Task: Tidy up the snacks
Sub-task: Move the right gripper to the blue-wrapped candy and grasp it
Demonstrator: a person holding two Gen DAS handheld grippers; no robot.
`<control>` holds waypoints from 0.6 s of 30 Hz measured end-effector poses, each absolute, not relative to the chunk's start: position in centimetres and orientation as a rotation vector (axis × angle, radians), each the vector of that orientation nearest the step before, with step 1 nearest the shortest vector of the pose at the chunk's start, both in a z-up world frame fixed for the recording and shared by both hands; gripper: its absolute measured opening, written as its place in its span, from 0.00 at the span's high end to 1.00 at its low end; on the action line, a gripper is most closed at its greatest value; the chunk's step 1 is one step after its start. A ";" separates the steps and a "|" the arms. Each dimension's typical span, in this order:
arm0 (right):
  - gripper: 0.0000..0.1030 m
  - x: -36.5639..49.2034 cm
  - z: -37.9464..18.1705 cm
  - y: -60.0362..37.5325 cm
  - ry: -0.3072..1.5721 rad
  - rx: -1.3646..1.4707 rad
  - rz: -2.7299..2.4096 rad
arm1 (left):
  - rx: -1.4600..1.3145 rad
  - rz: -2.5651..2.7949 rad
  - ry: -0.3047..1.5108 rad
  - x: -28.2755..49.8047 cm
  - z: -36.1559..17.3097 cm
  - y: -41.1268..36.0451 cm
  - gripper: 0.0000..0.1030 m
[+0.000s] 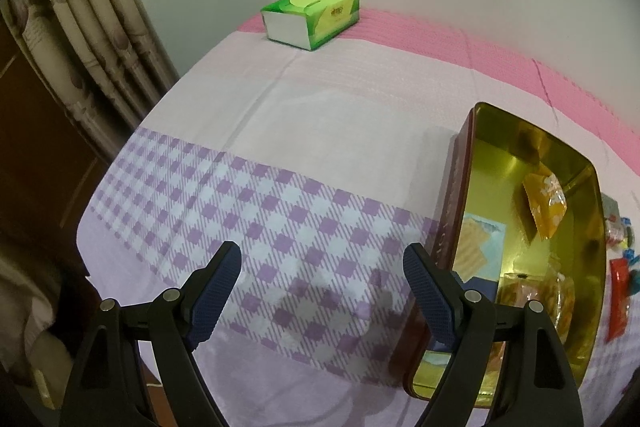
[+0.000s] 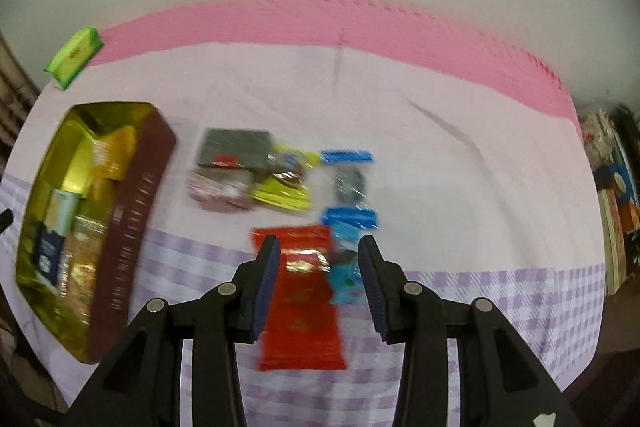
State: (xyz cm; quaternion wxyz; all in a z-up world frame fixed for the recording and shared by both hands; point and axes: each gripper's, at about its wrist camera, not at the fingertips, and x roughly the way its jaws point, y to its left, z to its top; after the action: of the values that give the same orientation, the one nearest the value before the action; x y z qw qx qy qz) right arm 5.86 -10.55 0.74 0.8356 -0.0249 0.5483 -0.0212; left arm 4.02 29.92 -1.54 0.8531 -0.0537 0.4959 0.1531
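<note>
Right now your surface (image 1: 320, 99) is covered by a cloth with a pink band along the far edge, a pale middle and purple checks nearest you; a plain pale wall stands behind it and a patterned curtain (image 1: 80, 27) hangs at the left.

One green tissue box (image 1: 311, 17) sits alone at the far left corner, well apart from everything else. One tin (image 2: 132, 211), maroon outside and gold inside, stands open at the left of the snacks. Inside it you can count an orange packet (image 1: 546, 205), a cracker packet (image 1: 476, 247), a dark blue packet (image 2: 50, 259) and a clear bag of biscuits (image 1: 532, 299).

Just right of the tin lie the loose snacks, about six, though blur makes the count unsure: a dark grey packet (image 2: 234, 147), a reddish one (image 2: 218, 193), a yellow-green one (image 2: 286, 183), two blue-ended wrappers (image 2: 348, 179) and a red packet (image 2: 304, 295).

Your left gripper (image 1: 322, 267) has its jaws wide apart over bare checks, holding nothing. Your right gripper (image 2: 318, 257) hovers over the red packet, jaws parted and empty.
</note>
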 end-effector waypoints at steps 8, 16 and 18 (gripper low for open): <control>0.63 6.2 -2.2 -12.4 1.195 -0.043 0.004 | -0.049 0.320 1.038 3.9 -1.3 28.2 0.19; 0.74 6.2 -3.0 -14.6 1.188 0.001 0.012 | -0.042 0.297 1.045 3.8 -1.3 26.4 0.19; 0.74 6.0 -3.1 -15.1 1.181 0.012 0.020 | -0.039 0.276 1.053 3.7 -1.2 25.5 0.19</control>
State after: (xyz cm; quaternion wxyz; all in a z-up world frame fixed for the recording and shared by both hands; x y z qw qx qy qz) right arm 5.96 -15.08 -3.12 0.8306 0.0056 0.5568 0.0093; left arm 3.71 25.52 -1.16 0.8553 -0.0185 0.5009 0.1312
